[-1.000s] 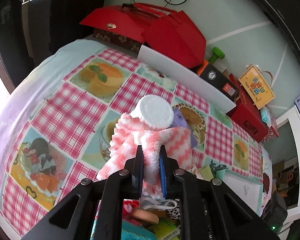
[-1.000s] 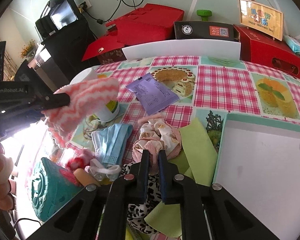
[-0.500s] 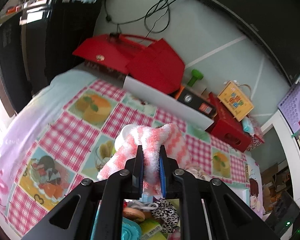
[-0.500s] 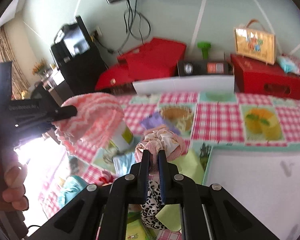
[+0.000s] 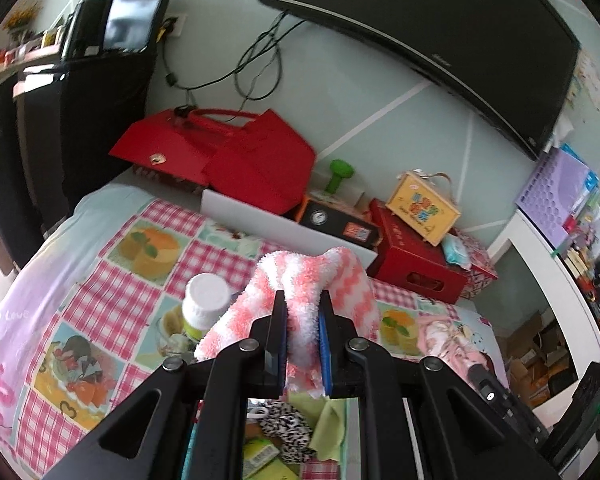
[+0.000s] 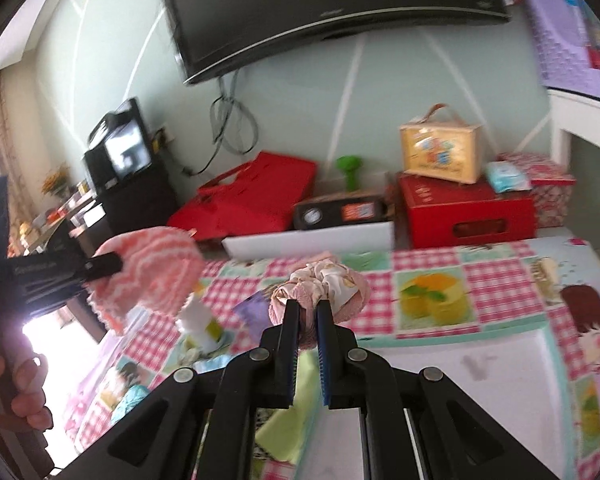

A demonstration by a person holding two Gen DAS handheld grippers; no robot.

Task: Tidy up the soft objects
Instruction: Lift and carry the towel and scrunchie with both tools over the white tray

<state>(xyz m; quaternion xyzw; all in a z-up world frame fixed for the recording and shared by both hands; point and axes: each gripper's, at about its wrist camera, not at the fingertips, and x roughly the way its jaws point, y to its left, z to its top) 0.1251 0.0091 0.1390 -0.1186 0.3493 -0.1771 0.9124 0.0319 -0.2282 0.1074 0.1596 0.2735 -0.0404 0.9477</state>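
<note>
**Both grippers clamp soft items above the checked tablecloth**

Left wrist view: the left gripper (image 5: 302,320) has its jaws closed on a fluffy pink-and-white zigzag-striped sock (image 5: 314,280), which bulges up at twelve o'clock of the fingers. At ten o'clock stands a white-capped plastic bottle (image 5: 204,304) on the pink checked tablecloth with cake pictures (image 5: 100,288). "Love" shows faintly on the cloth's edge at nine o'clock. A yellow carton with illegible cartoon lettering (image 5: 422,212) sits at two o'clock.

Right wrist view: the right gripper (image 6: 308,316) is closed on a bunched pink-and-cream fabric scrunchie (image 6: 320,286), held above the cloth. At nine o'clock, the left gripper holds the sock; its side lettering is blurred.
</note>
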